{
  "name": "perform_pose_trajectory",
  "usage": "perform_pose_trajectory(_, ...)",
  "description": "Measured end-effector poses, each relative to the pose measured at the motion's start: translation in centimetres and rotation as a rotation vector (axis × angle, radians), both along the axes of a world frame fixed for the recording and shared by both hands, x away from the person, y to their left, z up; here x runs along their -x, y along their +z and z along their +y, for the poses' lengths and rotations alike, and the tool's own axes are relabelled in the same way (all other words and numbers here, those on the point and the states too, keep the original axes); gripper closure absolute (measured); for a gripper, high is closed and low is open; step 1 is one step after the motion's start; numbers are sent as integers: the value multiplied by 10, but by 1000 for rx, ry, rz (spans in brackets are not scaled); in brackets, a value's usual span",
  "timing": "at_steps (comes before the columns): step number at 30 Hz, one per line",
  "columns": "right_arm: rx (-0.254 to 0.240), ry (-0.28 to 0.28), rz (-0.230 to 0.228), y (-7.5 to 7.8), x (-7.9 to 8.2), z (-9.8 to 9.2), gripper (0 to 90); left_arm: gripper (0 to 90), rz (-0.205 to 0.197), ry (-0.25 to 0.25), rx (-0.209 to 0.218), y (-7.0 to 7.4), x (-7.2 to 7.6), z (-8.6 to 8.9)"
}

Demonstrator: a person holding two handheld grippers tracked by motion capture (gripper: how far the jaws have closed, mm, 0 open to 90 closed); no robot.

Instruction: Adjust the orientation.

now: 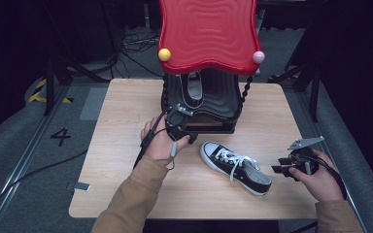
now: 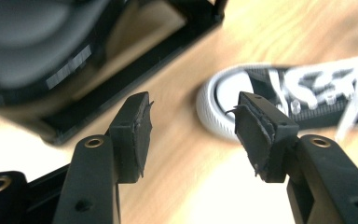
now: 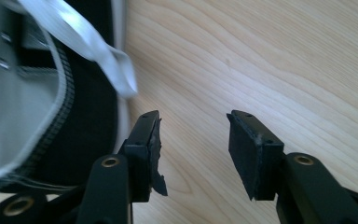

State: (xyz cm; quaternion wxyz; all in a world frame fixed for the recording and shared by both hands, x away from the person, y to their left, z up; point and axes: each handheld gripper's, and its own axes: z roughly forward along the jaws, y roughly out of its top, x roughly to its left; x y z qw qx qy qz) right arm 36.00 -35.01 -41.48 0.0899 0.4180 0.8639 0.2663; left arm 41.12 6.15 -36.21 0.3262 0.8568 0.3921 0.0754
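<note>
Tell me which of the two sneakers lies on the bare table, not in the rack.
It is the black sneaker with white laces, lying between the two grippers. The other sneaker stands on the black shelf of the rack, under the red top.

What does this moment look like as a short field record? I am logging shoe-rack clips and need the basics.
rack: black shelves under a red wavy top, at the table's far middle
shoe on rack: one sneaker on a shelf
shoe on table: black sneaker with white laces, lying in front of the rack
left gripper: open, nothing between the jaws, close to the rack's base
right gripper: open, empty, beside the table sneaker's heel end
</note>
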Motion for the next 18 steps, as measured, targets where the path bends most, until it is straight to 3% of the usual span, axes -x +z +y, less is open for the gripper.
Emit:
perform_pose_trajectory(5, -75, 14, -4, 7, 3, 5, 562, 440, 29, -11, 6, -10, 15, 15)
perform_pose_trajectory(7, -68, 20, 14, 10, 4, 8, 563, 420, 40, -30, -5, -12, 17, 17)
perform_pose_trajectory(13, -82, 45, 24, 21, 10, 20, 600, 393, 69, -15, -16, -21, 21, 27)
perform_pose_trajectory(18, -74, 78, 27, 28, 13, 32, 614, 394, 51, 9, -20, -25, 23, 37)
